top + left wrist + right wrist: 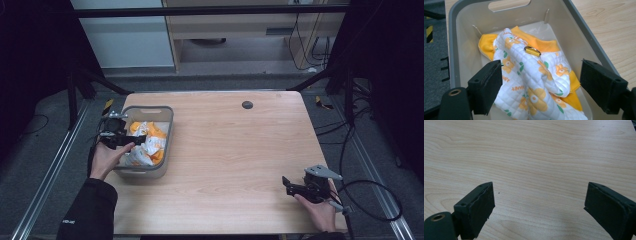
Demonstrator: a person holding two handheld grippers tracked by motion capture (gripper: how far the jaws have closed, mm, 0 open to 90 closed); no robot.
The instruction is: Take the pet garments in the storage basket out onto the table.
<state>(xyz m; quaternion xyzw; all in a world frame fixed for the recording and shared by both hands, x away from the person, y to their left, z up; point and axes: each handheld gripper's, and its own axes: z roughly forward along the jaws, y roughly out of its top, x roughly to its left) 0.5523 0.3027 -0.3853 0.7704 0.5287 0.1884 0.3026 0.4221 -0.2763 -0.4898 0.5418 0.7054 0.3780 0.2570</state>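
Note:
A grey plastic bin (169, 125) stands on the left part of the wooden table (235, 150). Inside lies a crumpled white quilted cloth with orange flowers and orange trim (534, 82), also seen from above (147, 145). A small gold clip (532, 51) rests on top of the cloth. My left gripper (540, 85) hovers open over the bin, jaws wide on either side of the cloth, nothing held; from above it sits at the bin's left rim (120, 136). My right gripper (537, 207) is open and empty above bare wood, at the table's front right (295, 189).
A small dark round grommet (247, 104) sits in the table near its far edge. A cable (372, 200) loops off the right gripper past the table's right edge. Dark floor and metal rails surround the table.

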